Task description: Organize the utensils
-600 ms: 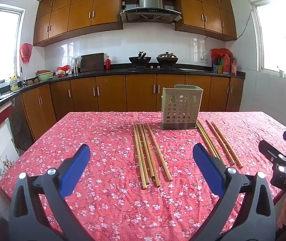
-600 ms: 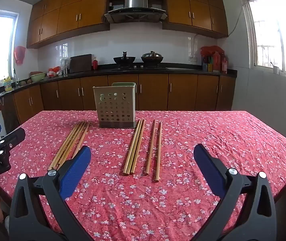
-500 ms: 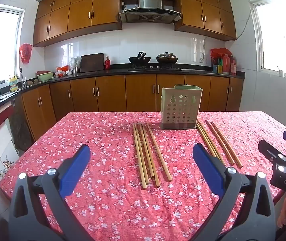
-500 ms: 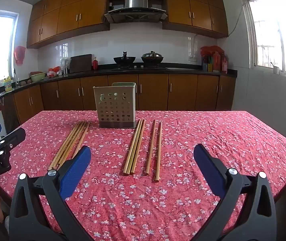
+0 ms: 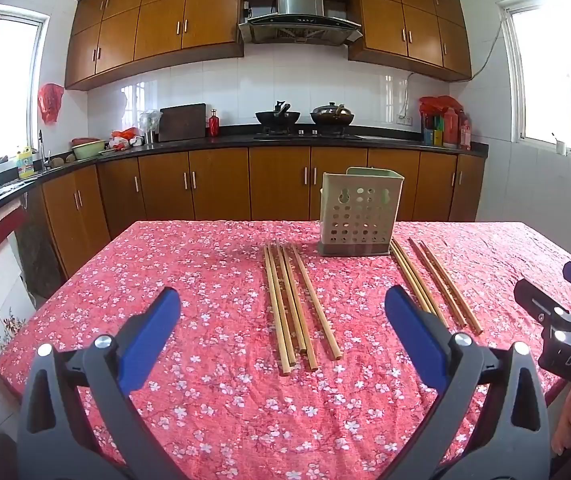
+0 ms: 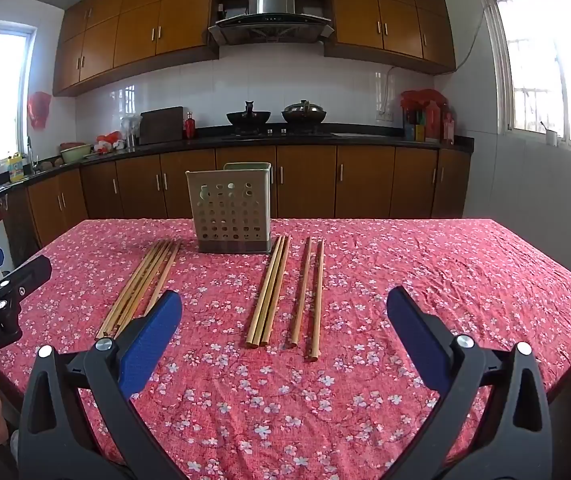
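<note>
A pale perforated utensil holder stands upright on the red floral tablecloth; it also shows in the right wrist view. Several wooden chopsticks lie left of it, and two more pairs lie on its right. In the right wrist view these are the left bundle and the right pairs. My left gripper is open and empty above the near table, short of the left bundle. My right gripper is open and empty, short of the right pairs.
The table's near edge runs just below both grippers. Kitchen cabinets and a counter with two woks stand behind the table. Windows are on both side walls. Each gripper shows at the edge of the other's view.
</note>
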### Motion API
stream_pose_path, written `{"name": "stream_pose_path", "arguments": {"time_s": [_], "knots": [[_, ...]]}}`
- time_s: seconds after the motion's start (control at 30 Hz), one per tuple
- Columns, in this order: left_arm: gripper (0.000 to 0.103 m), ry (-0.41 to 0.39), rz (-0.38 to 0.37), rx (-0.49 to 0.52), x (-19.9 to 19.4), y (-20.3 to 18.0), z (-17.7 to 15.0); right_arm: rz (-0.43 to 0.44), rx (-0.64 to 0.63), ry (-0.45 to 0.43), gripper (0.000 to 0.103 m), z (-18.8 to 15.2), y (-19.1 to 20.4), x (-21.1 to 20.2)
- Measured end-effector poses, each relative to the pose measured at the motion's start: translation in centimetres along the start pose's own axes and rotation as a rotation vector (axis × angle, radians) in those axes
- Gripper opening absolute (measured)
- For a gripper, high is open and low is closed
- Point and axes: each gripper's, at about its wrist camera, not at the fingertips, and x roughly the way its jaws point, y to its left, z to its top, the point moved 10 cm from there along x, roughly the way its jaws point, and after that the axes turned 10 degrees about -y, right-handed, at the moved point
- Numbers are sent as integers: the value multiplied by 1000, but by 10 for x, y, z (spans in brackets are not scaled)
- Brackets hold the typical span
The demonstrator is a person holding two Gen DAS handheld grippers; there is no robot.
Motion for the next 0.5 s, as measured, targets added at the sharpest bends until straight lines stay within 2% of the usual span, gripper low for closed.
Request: {"name": "stream_pose_path", "arguments": {"time_s": [0.5], "knots": [[99, 2, 1, -3, 2, 1, -5, -5, 9, 7, 101, -5, -1, 4]]}}
